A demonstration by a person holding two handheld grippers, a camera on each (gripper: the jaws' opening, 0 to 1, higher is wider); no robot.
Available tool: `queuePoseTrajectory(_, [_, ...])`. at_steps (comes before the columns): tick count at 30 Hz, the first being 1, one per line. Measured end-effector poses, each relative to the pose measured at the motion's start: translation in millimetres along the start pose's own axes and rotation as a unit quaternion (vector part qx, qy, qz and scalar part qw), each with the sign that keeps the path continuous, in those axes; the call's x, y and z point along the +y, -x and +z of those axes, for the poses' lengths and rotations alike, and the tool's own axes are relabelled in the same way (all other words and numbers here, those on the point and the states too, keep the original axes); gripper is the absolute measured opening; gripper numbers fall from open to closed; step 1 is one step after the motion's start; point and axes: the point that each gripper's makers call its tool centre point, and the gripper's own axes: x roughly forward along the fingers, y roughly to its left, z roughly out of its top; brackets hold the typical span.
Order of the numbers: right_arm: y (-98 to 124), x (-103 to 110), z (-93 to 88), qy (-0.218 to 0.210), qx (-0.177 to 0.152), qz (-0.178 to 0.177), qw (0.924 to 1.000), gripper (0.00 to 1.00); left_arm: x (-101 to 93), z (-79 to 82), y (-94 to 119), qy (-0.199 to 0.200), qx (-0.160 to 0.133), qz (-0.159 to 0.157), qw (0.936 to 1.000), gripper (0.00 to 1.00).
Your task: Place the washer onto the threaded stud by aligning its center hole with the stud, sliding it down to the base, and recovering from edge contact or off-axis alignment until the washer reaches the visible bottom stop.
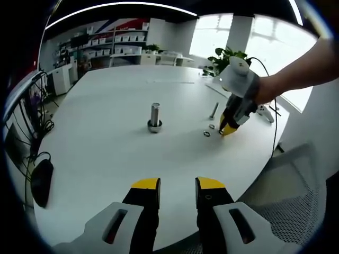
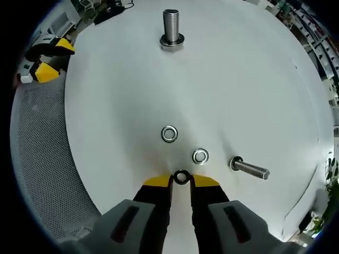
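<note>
The threaded stud (image 1: pixel 154 117) (image 2: pixel 171 24) stands upright on the white table (image 1: pixel 106 148) (image 2: pixel 249 90), with a ring at its base. My right gripper (image 1: pixel 222 128) (image 2: pixel 181 180), held by a hand, points down at the table to the right of the stud. Its yellow tips are closed on a dark washer (image 2: pixel 181 177) at table level. Two more washers (image 2: pixel 169 133) (image 2: pixel 200 156) (image 1: pixel 206 133) lie just ahead of it. My left gripper (image 1: pixel 177 186) (image 2: pixel 47 61) hovers open near the table's edge, holding nothing.
A loose bolt (image 1: pixel 214 110) (image 2: pixel 250 169) lies beside the washers. A grey mesh chair (image 1: pixel 296 196) (image 2: pixel 42 159) sits at the table's edge. A black object (image 1: pixel 41 182) with a cable rests at the table's left end. Shelves and plants stand beyond.
</note>
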Motion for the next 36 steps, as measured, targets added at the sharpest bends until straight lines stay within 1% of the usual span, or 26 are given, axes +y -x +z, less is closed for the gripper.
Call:
queuePoseTrajectory(5, [0,1,0.5,0.001,-0.002,-0.008,1.0,0.16,0.5,0.1,0,0.001,0.0,0.001,1.0,0.24])
queuePoseTrajectory(9, [1,1,0.0,0.004,-0.014,-0.01,0.9998,0.16,0.9,-0.1,0,0.002,0.0,0.001,1.0,0.24])
queuePoseTrajectory(13, [1,-1,-0.7,-0.012,-0.035,-0.005,0.9993,0.15,0.2,0.2,1,0.002,0.0,0.001,1.0,0.24])
queuePoseTrajectory(14, [1,-1,-0.6,-0.018,-0.04,-0.007,0.999,0.14,0.2,0.4,1,0.002,0.0,0.001,1.0,0.24])
queuePoseTrajectory(15, [2,-1,-0.5,-0.033,-0.045,-0.007,0.9984,0.14,0.2,0.5,1,0.002,0.0,0.001,1.0,0.24])
queuePoseTrajectory(18, [2,-2,-0.9,-0.044,-0.054,-0.003,0.9976,0.14,0.2,0.4,0,0.003,0.0,0.0,1.0,0.24])
queuePoseTrajectory(23, [1,-3,0.2,-0.044,-0.061,-0.006,0.9972,0.14,0.5,0.1,0,0.003,0.0,0.0,1.0,0.24])
queuePoseTrajectory(27, [2,-5,-4.5,-0.049,-0.058,-0.008,0.9971,0.14,-0.3,0.3,1,0.003,-0.001,-0.001,1.0,0.24])
queuePoseTrajectory(34, [11,-18,-13.6,-0.072,-0.068,-0.016,0.995,0.14,0.0,0.7,1,0.004,-0.002,-0.001,1.0,0.24])
queuePoseTrajectory(36, [15,-22,-14.5,-0.086,-0.073,-0.017,0.9934,0.14,0.1,0.7,1,0.004,-0.002,-0.002,1.0,0.24])
